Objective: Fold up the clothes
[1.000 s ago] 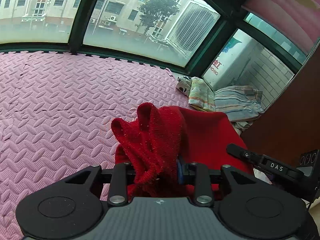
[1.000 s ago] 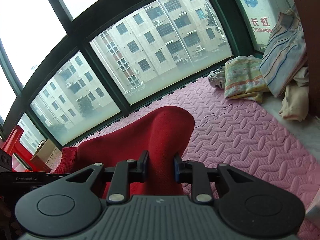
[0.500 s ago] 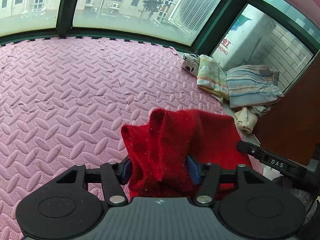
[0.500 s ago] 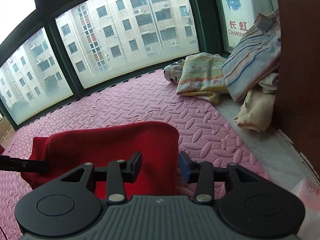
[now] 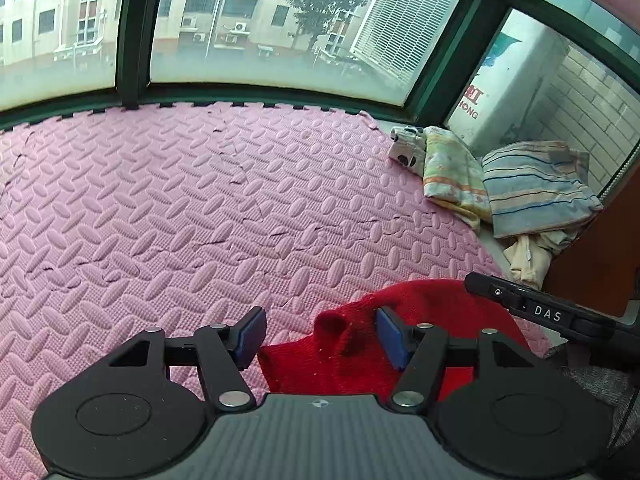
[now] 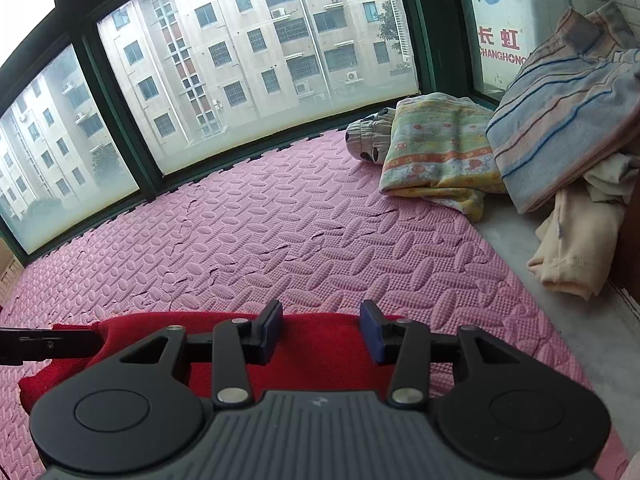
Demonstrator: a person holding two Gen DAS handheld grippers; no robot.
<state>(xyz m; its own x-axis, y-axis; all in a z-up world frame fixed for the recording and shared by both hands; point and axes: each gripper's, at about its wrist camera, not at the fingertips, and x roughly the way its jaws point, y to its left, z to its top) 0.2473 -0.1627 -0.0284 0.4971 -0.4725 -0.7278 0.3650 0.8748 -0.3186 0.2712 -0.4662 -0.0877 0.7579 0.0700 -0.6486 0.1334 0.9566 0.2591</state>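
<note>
From my left wrist view, the left gripper (image 5: 320, 336) stands wide open, gripping nothing. The red knit (image 5: 352, 356) lies on the pink mat (image 5: 180, 208) under and between the blue pads (image 5: 250, 334); a bunched ridge rises near the right-side pad and may touch it, though I can't tell for sure. The other tool's black finger (image 5: 532, 308) reaches in from the right over the knit's far side. A pile of clothes (image 5: 512, 192) sits well apart at the mat's far right corner.

From my right wrist view, the right gripper (image 6: 320, 332) is also spread wide and empty. The knit (image 6: 312, 356) lies fairly flat on the mat (image 6: 280, 232) beneath it, its far edge running straight across just past the pads. The left tool's finger (image 6: 48, 346) sits over the knit's left corner, where the cloth looks lumpy. The pile (image 6: 500, 152) is near the window.

My worry: that bunched left corner could leave the fold crooked if I press on without smoothing it. Knit loops may also snag on a pad as I lift away, dragging the layer askew.
</note>
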